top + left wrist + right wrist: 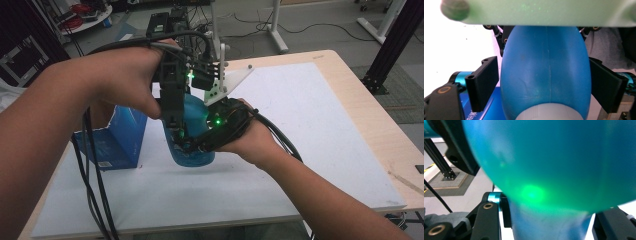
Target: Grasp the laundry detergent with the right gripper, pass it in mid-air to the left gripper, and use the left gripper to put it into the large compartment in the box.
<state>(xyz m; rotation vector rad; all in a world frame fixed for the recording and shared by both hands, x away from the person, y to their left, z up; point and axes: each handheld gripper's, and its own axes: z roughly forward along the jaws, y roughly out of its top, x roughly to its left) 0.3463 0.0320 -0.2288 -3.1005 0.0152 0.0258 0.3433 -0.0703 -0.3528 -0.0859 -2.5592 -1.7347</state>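
- High view: a pale wooden table (350,85) carries a white foam-like mat (310,140) over most of its top. Behind it lies a grey floor with loose black cables, white stand legs and a black metal frame at the far right.
- On the mat's left side stands one blue cardboard box (117,142) with a small white label low on its side; the print is too small to read.
- One blue rubber squeeze bulb (192,132) is held above the mat at the centre, between two hand-held tongs.
- The left gripper (175,131) comes down on the bulb from above, and the right gripper (192,146) reaches in low from the right. Each glows with a green light.
- Left gripper view: the bulb sits between the two black jaws, its moulded seam running down the middle and a pale grey collar at the bottom. The left jaws stand partly open with both pads against the bulb's flanks, so they have hold of it. A corner of the blue box with white writing peeks in at lower left, cut off and unreadable. A pale plate crosses the top.
- Right gripper view: the bulb looms large and blurred with a green glint on it. Its pale neck runs down between the right jaws, which are drawn in around it and gripping it.
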